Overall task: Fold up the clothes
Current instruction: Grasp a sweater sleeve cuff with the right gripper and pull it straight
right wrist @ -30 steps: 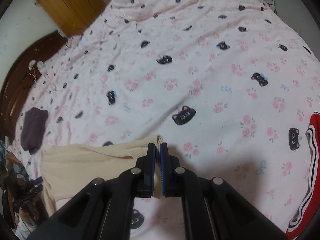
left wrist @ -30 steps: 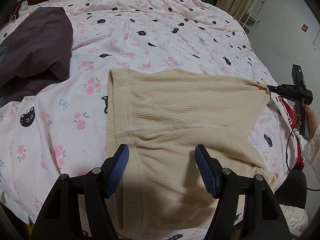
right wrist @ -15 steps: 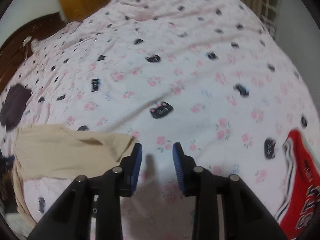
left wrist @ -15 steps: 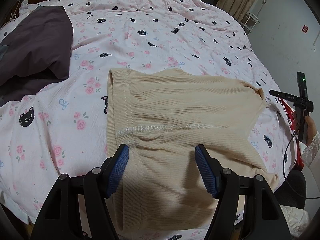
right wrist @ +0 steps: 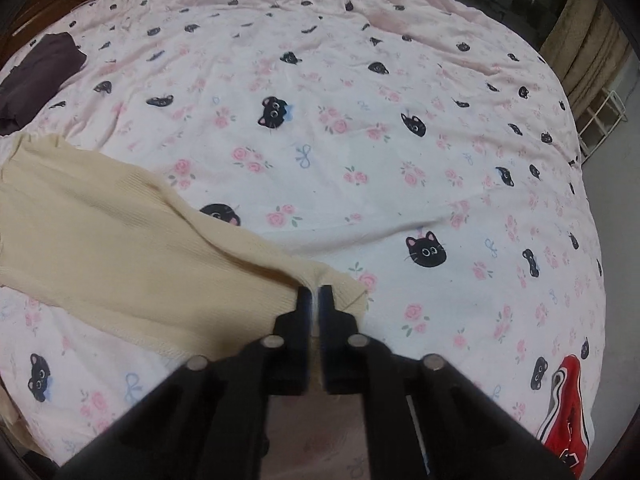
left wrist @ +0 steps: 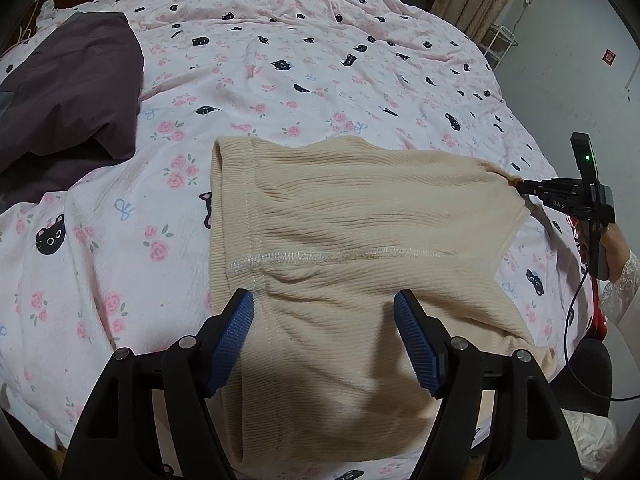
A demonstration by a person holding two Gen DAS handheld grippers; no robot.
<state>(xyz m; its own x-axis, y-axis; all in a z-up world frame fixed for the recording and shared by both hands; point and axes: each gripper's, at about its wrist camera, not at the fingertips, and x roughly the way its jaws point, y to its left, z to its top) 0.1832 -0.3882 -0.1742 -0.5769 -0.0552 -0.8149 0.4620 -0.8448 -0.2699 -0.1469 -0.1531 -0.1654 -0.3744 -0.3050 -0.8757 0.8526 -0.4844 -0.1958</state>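
A beige ribbed garment (left wrist: 360, 208) lies spread on the pink cat-print bedspread (left wrist: 320, 60). My left gripper (left wrist: 323, 300) hovers over its near part, close to the stitched seam. Its jaws are opening wide; the cloth lies under and between the blue pads (left wrist: 234, 336), which do not press it. At the far right, my right gripper (left wrist: 520, 186) is shut on the garment's corner. In the right wrist view the right gripper (right wrist: 315, 292) pinches that beige corner (right wrist: 344, 284), and the garment (right wrist: 120, 240) stretches away to the left.
A dark purple garment (left wrist: 68, 92) lies at the bed's far left. A red printed garment (right wrist: 568, 400) lies at the bed's right edge. A person's hand (left wrist: 616, 240) in a lace sleeve holds the right gripper. Curtains and a white rack (left wrist: 500, 40) stand beyond the bed.
The right gripper let go of the beige corner, opened, rolled and shifted, then shut again on the corner. The left gripper stayed in place, its jaws slightly wider.
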